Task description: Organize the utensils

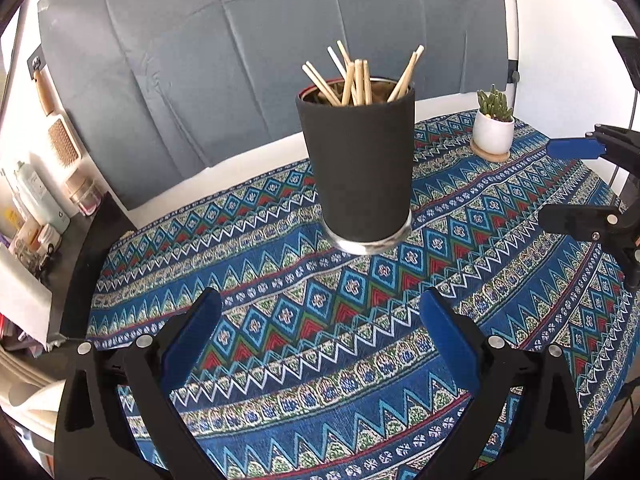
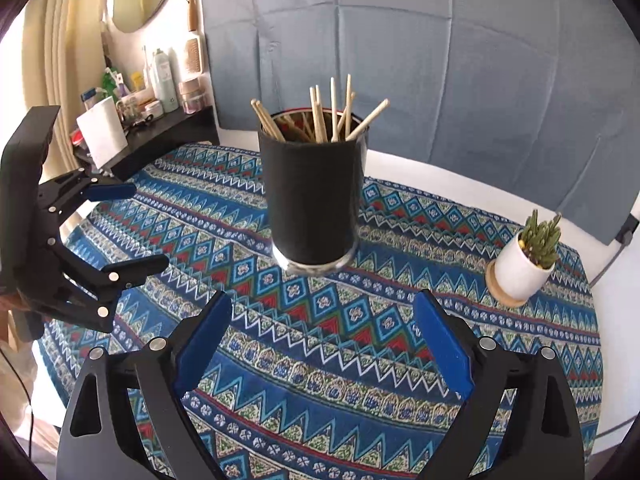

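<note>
Nearest the lens in the left wrist view: left gripper (image 1: 320, 320), black arms with blue pads (image 1: 192, 344), spread wide, nothing between them but patterned tablecloth (image 1: 280, 360). Same picture in the right wrist view: right gripper (image 2: 322, 330), blue pads (image 2: 202, 348) set far apart, gripping nothing, bare cloth showing through the gap. Beyond both sets of tongs, standing upright near the middle of the table: black cup (image 1: 358, 168) with a clear glass base, well clear of the fingertips, touched by neither gripper. Inside the cup, a loose bunch of pale wooden chopsticks (image 1: 360, 80), tips fanned out above the rim and leaning in several directions. No chopsticks seen lying on the cloth. Off to the right of the cup and farther back, apart from it: small white pot with a green succulent (image 1: 494, 128) on a round wooden coaster. At the right edge of the left wrist view, the other gripper's fingers, one blue-padded, also parted and empty; at the left edge of the right wrist view, likewise the left one's. Behind the table, a grey-blue quilted backdrop (image 1: 240, 60). To the left, a dark shelf (image 2: 160, 140) crowded with bottles, jars and a white roll, with a wooden-handled brush hung on the wall above.
</note>
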A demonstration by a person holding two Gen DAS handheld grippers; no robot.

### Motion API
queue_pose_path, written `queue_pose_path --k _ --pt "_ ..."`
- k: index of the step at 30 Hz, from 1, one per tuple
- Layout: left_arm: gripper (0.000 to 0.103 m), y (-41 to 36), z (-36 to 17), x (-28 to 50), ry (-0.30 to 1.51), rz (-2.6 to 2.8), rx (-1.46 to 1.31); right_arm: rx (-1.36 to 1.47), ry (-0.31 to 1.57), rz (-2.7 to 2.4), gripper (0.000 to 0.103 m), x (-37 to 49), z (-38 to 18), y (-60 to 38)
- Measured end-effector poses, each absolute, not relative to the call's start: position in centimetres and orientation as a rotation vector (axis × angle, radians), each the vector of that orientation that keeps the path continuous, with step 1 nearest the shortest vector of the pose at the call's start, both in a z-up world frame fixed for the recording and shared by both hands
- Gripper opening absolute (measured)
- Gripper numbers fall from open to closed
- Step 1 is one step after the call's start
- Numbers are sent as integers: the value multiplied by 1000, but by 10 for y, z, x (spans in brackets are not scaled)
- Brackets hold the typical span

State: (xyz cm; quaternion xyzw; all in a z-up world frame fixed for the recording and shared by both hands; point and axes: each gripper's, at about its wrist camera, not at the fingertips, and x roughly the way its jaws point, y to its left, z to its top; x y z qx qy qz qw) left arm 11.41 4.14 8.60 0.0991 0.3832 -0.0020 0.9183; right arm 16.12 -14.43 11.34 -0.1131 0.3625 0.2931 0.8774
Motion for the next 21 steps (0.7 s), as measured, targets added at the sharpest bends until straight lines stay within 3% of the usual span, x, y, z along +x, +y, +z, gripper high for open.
queue_pose_path --k 10,21 --pt "97 31 55 72 756 13 132 -117 786 595 90 122 75 -175" --pt "97 20 34 16 648 42 27 -22 599 456 93 55 42 -202"
